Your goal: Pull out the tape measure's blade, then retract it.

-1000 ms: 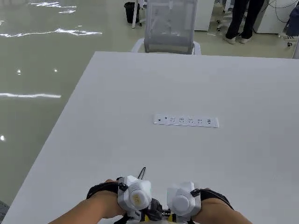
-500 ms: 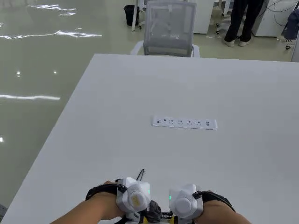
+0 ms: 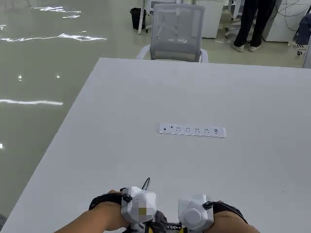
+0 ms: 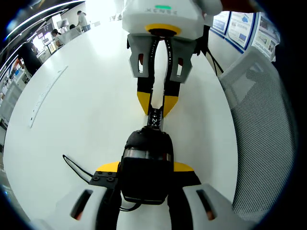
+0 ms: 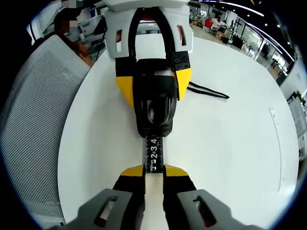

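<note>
A black tape measure (image 4: 146, 165) lies just above the white table, and my left gripper (image 4: 146, 167) is shut on its body with yellow pads on both sides. A short length of blade (image 5: 153, 151), marked 2 to 4, runs out of the case (image 5: 156, 108). My right gripper (image 5: 153, 171) is shut on the blade's end. In the left gripper view the right gripper (image 4: 156, 103) faces me, pinching the blade (image 4: 154, 119). In the head view the left gripper (image 3: 138, 211) and right gripper (image 3: 197, 213) sit close together at the near table edge. The tape's black strap (image 3: 146, 183) trails on the table.
A white power strip (image 3: 192, 130) lies mid-table. A grey mesh chair (image 3: 176, 31) stands at the far edge, and another mesh chair (image 4: 264, 134) is right behind the near edge. A person's legs (image 3: 250, 22) and a black bin (image 3: 136, 12) are far back.
The head view has shifted, so the grippers sit a little lower in the picture. The two grippers stand slightly farther apart than a second ago.
</note>
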### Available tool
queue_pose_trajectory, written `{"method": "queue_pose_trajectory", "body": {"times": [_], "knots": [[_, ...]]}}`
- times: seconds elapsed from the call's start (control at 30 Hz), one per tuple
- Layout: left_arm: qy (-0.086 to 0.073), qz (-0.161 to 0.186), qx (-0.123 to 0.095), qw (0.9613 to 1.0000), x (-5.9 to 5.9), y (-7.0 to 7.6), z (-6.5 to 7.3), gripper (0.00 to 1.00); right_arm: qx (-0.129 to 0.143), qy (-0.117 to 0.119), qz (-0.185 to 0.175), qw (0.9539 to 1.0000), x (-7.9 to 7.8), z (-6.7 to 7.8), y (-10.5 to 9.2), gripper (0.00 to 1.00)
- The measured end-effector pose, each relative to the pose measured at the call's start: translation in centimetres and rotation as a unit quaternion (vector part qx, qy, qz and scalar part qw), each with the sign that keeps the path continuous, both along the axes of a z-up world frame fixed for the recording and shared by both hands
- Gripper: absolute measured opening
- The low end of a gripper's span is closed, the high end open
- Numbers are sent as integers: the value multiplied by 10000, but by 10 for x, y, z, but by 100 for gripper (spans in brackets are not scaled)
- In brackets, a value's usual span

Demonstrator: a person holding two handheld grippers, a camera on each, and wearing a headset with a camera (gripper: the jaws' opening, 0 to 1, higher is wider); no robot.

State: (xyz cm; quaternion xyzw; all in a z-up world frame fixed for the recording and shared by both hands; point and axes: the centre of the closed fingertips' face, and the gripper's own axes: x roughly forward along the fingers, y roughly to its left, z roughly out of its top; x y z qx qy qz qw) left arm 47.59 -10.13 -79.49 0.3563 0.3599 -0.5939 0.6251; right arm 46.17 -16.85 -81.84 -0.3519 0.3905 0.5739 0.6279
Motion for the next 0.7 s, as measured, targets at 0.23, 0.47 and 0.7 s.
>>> {"method": "queue_pose_trajectory", "body": {"times": [0.23, 0.47, 0.7], "knots": [[12, -12, 13, 10000, 0, 1, 0, 33, -33, 10, -11, 10000, -1, 1, -4, 11], [18, -8, 8, 10000, 0, 1, 0, 33, -40, 24, -30, 10000, -1, 0, -9, 11], [14, -8, 3, 10000, 0, 1, 0, 33, -54, 34, -57, 10000, -1, 1, -12, 11]]}}
